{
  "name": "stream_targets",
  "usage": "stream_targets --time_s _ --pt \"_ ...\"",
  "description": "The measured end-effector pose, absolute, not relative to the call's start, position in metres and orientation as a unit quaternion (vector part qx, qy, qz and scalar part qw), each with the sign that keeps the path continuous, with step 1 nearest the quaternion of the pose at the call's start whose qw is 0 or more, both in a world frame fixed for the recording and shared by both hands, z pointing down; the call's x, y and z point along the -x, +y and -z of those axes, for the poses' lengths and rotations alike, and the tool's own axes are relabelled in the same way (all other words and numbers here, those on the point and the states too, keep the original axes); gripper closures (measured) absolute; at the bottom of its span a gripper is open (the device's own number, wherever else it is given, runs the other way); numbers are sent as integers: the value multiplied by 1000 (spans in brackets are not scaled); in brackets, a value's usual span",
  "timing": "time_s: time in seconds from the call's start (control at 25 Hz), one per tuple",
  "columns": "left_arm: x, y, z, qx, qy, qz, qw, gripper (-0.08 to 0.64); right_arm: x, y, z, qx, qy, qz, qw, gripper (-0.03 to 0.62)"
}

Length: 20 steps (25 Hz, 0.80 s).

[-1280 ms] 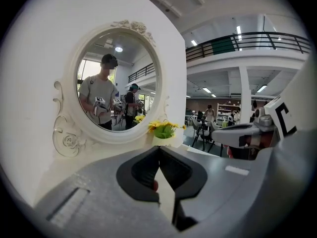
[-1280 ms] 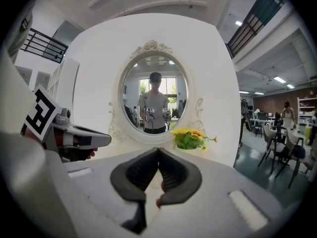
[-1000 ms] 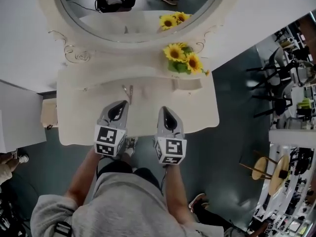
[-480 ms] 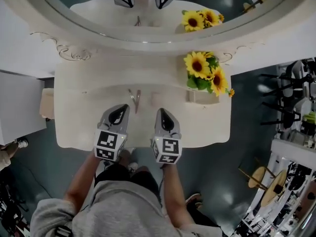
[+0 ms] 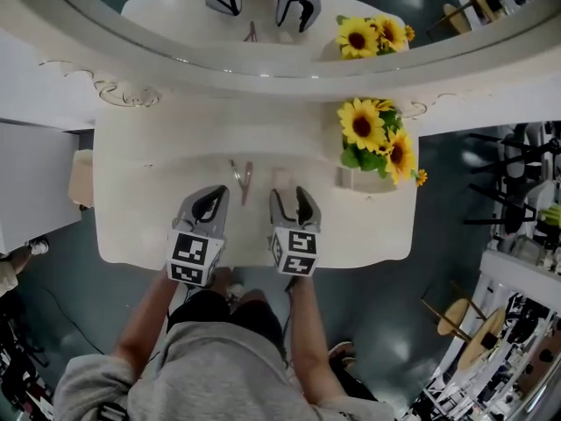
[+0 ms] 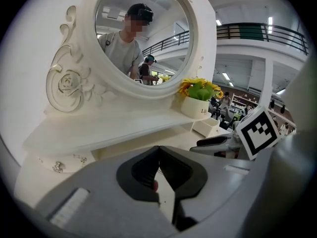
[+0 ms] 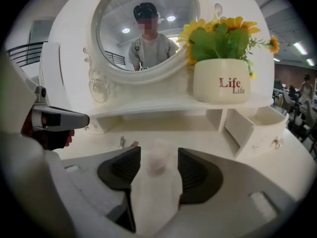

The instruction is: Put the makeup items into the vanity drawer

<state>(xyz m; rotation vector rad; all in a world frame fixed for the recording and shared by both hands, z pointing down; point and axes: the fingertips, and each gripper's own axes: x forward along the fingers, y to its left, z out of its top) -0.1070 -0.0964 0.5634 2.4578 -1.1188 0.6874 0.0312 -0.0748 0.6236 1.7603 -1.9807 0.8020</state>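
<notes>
On the cream vanity top (image 5: 131, 226) lie a thin metal beauty tool (image 5: 243, 179) and a small pale bottle (image 5: 282, 179). My left gripper (image 5: 213, 194) hovers just short of the tool, jaws shut with nothing between them (image 6: 158, 148). My right gripper (image 5: 290, 194) is beside it, and its jaws are opening. In the right gripper view the pale bottle (image 7: 159, 158) stands on the top in line with the gap, clear of both pads. A small open drawer (image 7: 255, 125) juts out at the right, under the shelf.
A white pot of sunflowers (image 5: 377, 143) stands on the shelf above the drawer. The oval mirror (image 5: 263, 7) fills the back and reflects both grippers. A second small drawer with metal knobs (image 6: 57, 166) sits at the left. The table's front edge lies under my grippers.
My right gripper's jaws, shut in both earlier frames, now stand apart. Both grippers stay over the front of the vanity while the head view has shifted.
</notes>
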Motion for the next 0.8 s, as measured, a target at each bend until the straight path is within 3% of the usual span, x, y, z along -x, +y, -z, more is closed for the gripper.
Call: stream_targets --time_s 0.28,0.44,0.8 --pt "107 -96 -575 -865 -394 -251 182 549 -24 -81 -641 -612 -705 -294 203 358" --pt "109 -99 -573 -864 -398 -251 180 549 -24 -81 -645 -612 -702 -294 215 459" --pt "106 -101 -561 -870 -394 -242 169 549 -27 -80 -627 -614 -708 -280 208 480"
